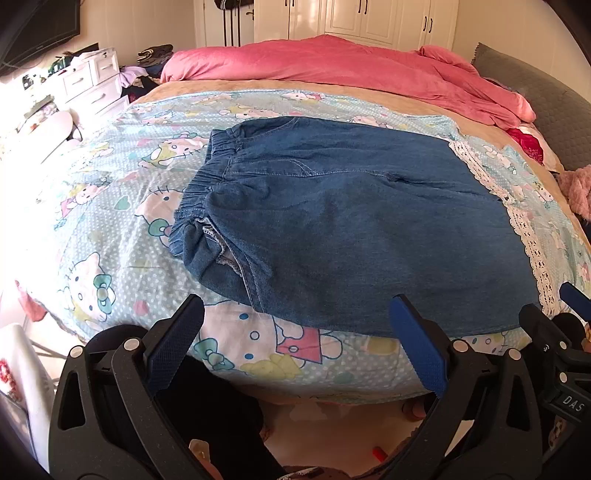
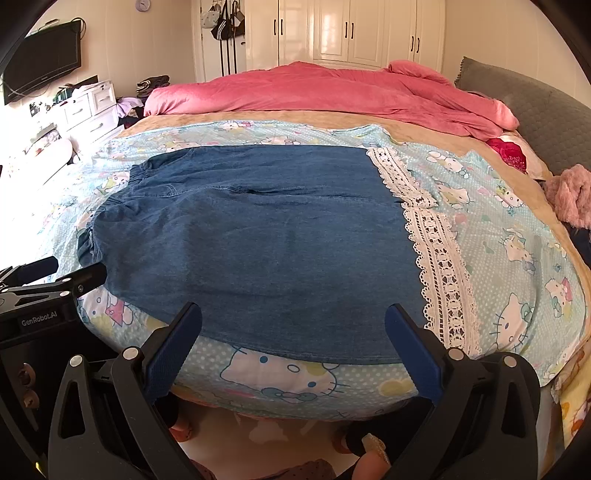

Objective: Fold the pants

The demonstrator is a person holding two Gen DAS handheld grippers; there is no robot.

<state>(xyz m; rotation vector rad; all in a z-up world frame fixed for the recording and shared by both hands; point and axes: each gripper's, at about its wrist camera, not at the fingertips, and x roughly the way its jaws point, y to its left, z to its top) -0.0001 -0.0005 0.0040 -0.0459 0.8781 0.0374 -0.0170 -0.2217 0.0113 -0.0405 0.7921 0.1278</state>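
Left wrist view: left tongs (image 1: 295,339) hang at the near edge of the bed (image 1: 258,373), blue-padded fingers spread wide apart, nothing between them. Fingertips sit just short of the denim pants (image 1: 351,229); contact with the cloth cannot be confirmed from this angle.

Pants lie flat on a light blue cartoon-cat sheet (image 1: 110,206), legs stacked one on the other and running across the bed. Elastic waistband (image 1: 199,192) points to the left, bunched and partly turned so a strip of the pale inner lining shows. White lace cuffs (image 1: 517,229) end the legs on the right. A long seam crease runs along the middle of the upper leg.

Right wrist view: right tongs (image 2: 293,343) also held wide apart and empty, hovering over the near hem edge of the pants (image 2: 258,243), toward the cuff end. Lace cuffs (image 2: 436,266) lie just right of the right finger. The black body of the other tool (image 2: 40,295) shows at the left margin, level with the waistband end.

Behind the pants, a tan blanket (image 2: 332,120) and a heaped pink duvet (image 2: 332,92) cover the far half of the bed. A grey headboard (image 2: 535,107) stands at right, white wardrobes (image 2: 351,33) along the back wall, a white drawer unit (image 2: 88,107) at left.
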